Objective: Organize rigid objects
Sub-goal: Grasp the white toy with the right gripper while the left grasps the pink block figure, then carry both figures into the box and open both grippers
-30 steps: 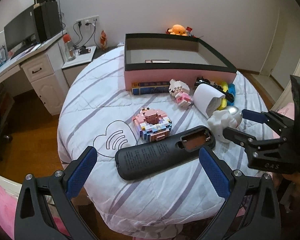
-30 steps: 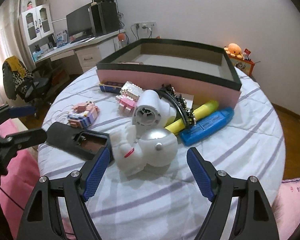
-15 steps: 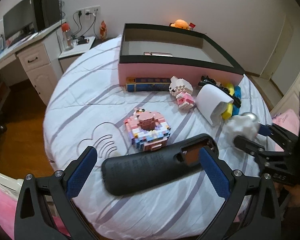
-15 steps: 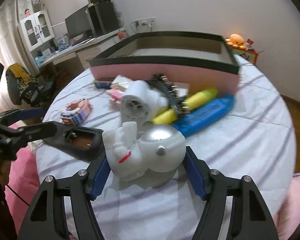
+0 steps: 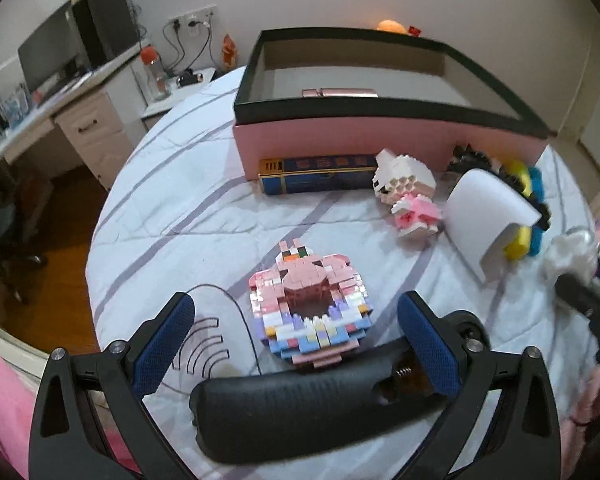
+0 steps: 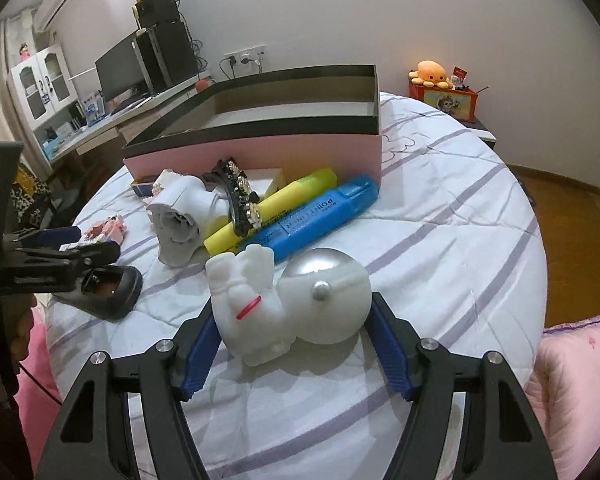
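Our right tool (image 6: 291, 344) grips the white astronaut figure (image 6: 283, 304) on the striped bedspread (image 6: 440, 240), its pads pressing the body and the helmet. Our left tool (image 5: 295, 344) is closing, still wide, its pads apart from the black remote (image 5: 300, 412) lying between them, just beside the pink brick model (image 5: 310, 304). The pink box (image 5: 380, 148) stands behind.
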`<state>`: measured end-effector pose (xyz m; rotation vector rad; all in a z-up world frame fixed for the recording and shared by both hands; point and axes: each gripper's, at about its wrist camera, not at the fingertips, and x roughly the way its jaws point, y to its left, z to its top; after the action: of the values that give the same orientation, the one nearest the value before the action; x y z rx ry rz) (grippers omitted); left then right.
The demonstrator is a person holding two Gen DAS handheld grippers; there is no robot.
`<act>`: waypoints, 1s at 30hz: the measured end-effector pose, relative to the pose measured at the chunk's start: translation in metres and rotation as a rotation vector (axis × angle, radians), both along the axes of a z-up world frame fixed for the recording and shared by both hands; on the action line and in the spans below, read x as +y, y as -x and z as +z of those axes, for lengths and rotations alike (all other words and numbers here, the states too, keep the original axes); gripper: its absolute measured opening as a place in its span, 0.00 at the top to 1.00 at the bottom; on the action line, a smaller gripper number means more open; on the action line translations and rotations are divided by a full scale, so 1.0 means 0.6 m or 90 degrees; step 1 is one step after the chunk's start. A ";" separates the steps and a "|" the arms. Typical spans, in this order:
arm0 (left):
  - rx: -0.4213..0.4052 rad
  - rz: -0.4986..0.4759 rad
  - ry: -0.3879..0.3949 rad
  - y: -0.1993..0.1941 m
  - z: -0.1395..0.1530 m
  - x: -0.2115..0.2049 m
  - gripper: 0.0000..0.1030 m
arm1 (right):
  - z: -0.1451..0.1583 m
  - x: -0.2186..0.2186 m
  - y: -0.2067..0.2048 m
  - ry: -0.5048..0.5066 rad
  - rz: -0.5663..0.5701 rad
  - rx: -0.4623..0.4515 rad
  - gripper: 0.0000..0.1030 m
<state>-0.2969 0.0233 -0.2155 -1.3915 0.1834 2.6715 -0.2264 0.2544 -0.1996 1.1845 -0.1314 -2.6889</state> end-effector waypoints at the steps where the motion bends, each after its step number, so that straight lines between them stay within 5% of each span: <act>1: -0.002 -0.005 -0.013 0.000 -0.001 -0.002 0.16 | -0.001 0.000 0.002 0.001 0.001 0.000 0.32; 7: 0.003 -0.021 -0.040 0.007 -0.006 -0.006 0.42 | -0.010 -0.012 0.003 -0.035 -0.003 0.007 0.32; 19: 0.011 -0.026 -0.060 -0.001 0.013 -0.015 0.42 | -0.002 0.000 0.000 -0.022 0.000 0.018 0.35; 30: 0.058 -0.061 -0.072 -0.018 0.077 -0.009 0.42 | 0.046 -0.003 -0.006 -0.018 0.010 0.056 0.35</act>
<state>-0.2860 0.0178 -0.1696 -1.1994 0.1027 2.6241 -0.2226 0.2524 -0.1717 1.0690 -0.0706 -2.7323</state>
